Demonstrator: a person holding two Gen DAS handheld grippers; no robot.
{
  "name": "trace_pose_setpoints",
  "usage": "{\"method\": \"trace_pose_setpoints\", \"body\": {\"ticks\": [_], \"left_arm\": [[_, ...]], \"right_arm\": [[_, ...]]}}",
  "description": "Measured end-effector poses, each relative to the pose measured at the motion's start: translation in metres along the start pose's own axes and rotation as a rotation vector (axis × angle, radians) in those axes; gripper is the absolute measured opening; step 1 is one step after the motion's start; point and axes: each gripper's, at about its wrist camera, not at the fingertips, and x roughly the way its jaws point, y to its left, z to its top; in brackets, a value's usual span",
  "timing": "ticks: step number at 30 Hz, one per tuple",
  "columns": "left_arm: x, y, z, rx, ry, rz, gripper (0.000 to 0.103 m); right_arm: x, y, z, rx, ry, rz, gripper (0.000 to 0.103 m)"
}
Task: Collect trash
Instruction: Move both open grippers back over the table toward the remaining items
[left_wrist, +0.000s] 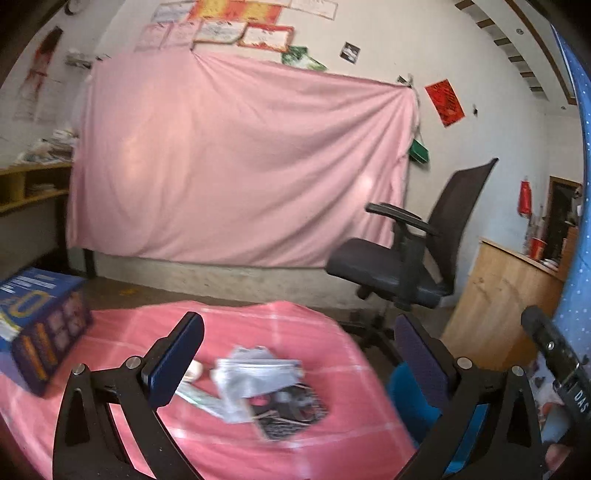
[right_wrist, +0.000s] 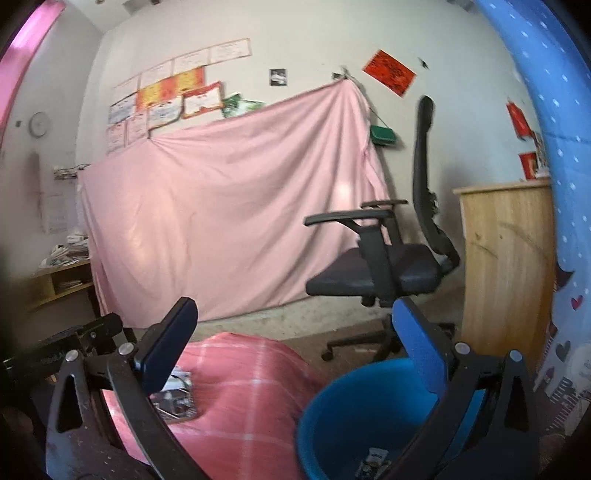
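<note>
A black office chair (left_wrist: 402, 258) stands beside a pink sheet (left_wrist: 236, 166).

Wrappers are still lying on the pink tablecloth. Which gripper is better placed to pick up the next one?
Probably left: the left gripper, open and empty, faces the wrappers on the tablecloth. The right gripper, also open, hangs over the blue bin.

Crumpled clear plastic wrappers (left_wrist: 255, 380) and a dark printed packet (left_wrist: 291, 410) lie heaped on the pink-checked desk (left_wrist: 314, 332). Beside its edge stands a blue bin (right_wrist: 354, 413), open-topped, with scraps (right_wrist: 373, 461) at its bottom.
</note>
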Motion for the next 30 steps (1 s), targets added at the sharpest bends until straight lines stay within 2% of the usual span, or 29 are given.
{"method": "trace_pose_setpoints", "body": {"ticks": [10, 15, 21, 30], "left_arm": [[-0.036, 0.057, -0.008, -0.007, -0.079, 0.121, 0.101], [-0.048, 0.083, -0.015, 0.008, -0.096, 0.169, 0.101], [-0.045, 0.104, -0.028, 0.018, -0.07, 0.207, 0.101], [-0.02, 0.125, -0.042, 0.046, 0.019, 0.208, 0.101]], "right_arm": [[0.008, 0.06, -0.011, -0.098, -0.026, 0.088, 0.103], [0.017, 0.083, -0.019, -0.134, -0.004, 0.123, 0.103], [0.035, 0.105, -0.038, -0.199, 0.083, 0.153, 0.103], [0.071, 0.12, -0.067, -0.276, 0.294, 0.16, 0.103]]}}
